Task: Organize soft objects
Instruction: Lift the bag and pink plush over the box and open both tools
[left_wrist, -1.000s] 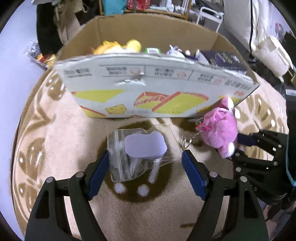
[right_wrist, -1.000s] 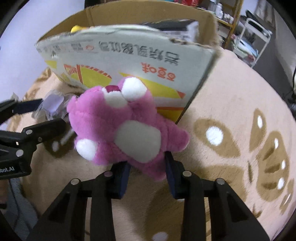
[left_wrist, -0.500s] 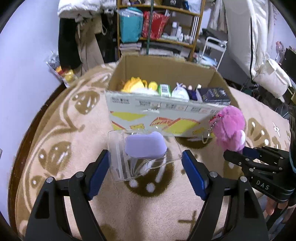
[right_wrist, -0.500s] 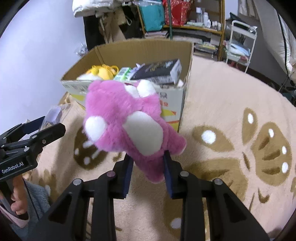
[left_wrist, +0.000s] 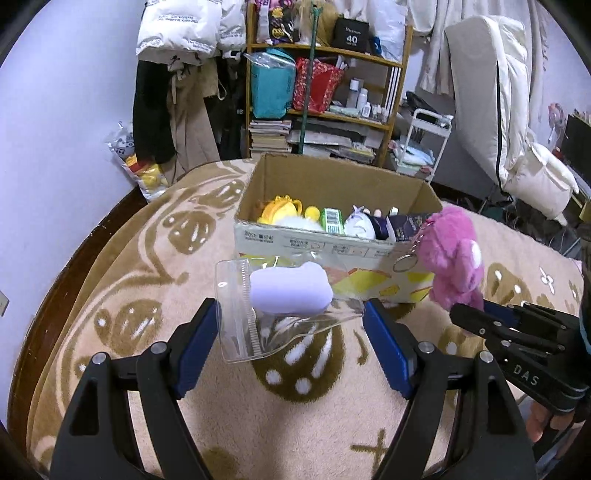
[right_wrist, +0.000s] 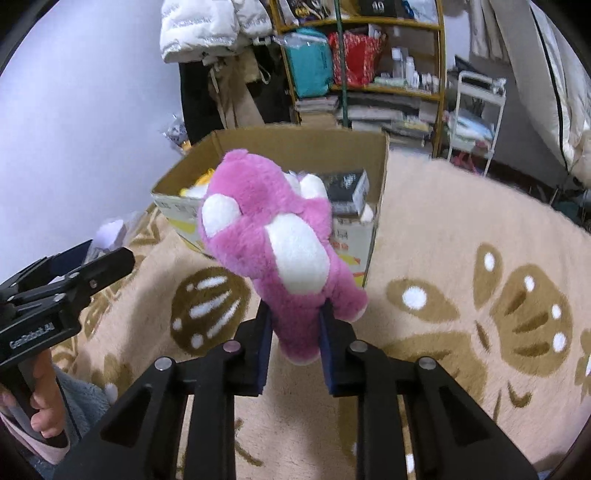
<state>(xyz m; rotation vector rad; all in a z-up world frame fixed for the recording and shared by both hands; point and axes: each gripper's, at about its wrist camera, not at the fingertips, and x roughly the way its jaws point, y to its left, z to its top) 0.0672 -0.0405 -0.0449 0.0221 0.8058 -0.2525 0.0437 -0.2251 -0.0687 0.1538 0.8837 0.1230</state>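
My left gripper (left_wrist: 291, 332) is shut on a clear zip bag (left_wrist: 280, 317) with a lilac soft pad (left_wrist: 290, 290) inside, held above the rug in front of the cardboard box (left_wrist: 332, 247). My right gripper (right_wrist: 295, 332) is shut on a pink plush bear (right_wrist: 273, 240) and holds it up, level with the box (right_wrist: 373, 162) rim. The bear (left_wrist: 454, 258), with a keyring, also shows at the right in the left wrist view, next to the box's near right corner. The box holds several toys and a dark book (right_wrist: 345, 186).
A beige rug with brown paw prints (right_wrist: 480, 295) covers the floor. A wooden shelf (left_wrist: 325, 92) full of items, hanging clothes (left_wrist: 177, 92) and a white cart (left_wrist: 424, 147) stand behind the box. A mattress (left_wrist: 491, 110) leans at the right.
Both grippers have risen well above the rug with their loads. The box now shows from above, with the room behind it. The bear has lifted from box side to rim height.
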